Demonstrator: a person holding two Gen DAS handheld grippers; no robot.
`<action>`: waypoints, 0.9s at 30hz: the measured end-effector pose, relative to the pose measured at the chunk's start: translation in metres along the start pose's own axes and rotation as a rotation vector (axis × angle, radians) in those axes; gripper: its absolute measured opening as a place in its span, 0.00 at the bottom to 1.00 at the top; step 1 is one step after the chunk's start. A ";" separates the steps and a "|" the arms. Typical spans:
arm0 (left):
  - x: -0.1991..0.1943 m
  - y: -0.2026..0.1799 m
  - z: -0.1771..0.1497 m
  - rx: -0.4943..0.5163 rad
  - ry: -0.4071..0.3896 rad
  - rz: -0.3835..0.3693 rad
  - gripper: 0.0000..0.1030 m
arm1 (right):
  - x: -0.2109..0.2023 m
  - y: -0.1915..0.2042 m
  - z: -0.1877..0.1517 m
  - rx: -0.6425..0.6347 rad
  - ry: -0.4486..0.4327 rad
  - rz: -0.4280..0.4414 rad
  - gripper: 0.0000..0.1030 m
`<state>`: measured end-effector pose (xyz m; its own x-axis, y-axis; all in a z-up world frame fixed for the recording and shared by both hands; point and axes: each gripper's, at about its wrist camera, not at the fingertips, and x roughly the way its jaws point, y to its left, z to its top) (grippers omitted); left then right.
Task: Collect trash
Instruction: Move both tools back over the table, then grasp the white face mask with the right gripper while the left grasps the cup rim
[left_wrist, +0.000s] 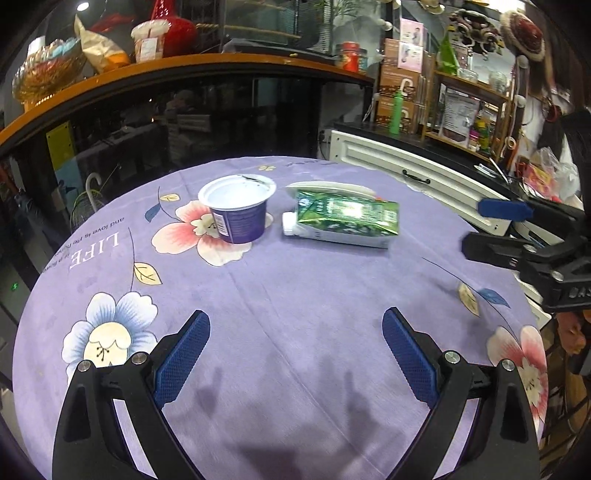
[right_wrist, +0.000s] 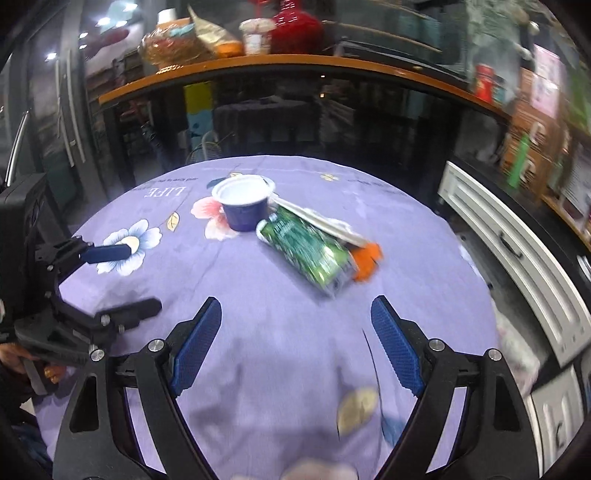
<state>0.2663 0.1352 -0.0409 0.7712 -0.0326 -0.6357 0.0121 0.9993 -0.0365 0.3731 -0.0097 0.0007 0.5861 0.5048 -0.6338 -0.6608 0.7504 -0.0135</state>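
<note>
An empty purple and white yogurt cup (left_wrist: 236, 210) stands upright on the round table with the purple flowered cloth (left_wrist: 295, 295). Right of it lies a flattened green carton (left_wrist: 343, 218) with a white cap, on its side. A white flat piece lies behind it. In the right wrist view the cup (right_wrist: 243, 203) and carton (right_wrist: 310, 251) lie ahead, with an orange scrap (right_wrist: 367, 260) by the carton's near end. My left gripper (left_wrist: 295, 332) is open and empty, short of both. My right gripper (right_wrist: 295, 321) is open and empty, just short of the carton.
A dark counter with an orange top (left_wrist: 184, 70) curves behind the table, holding jars and a basket. A white cabinet (left_wrist: 413, 166) stands at the right. The right gripper shows at the right edge of the left wrist view (left_wrist: 498, 229); the left gripper at the left of the right wrist view (right_wrist: 122, 280).
</note>
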 end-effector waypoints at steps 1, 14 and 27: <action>0.003 0.003 0.002 -0.002 0.003 0.000 0.90 | 0.011 0.000 0.009 -0.002 0.006 0.012 0.80; 0.032 0.028 0.018 -0.035 0.027 -0.013 0.90 | 0.110 -0.019 0.064 -0.074 0.106 -0.005 0.69; 0.049 0.029 0.025 -0.017 0.035 -0.012 0.90 | 0.137 -0.036 0.076 -0.053 0.144 0.060 0.16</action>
<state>0.3207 0.1635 -0.0542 0.7482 -0.0459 -0.6619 0.0104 0.9983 -0.0574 0.5126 0.0651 -0.0263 0.4745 0.4786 -0.7388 -0.7183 0.6957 -0.0107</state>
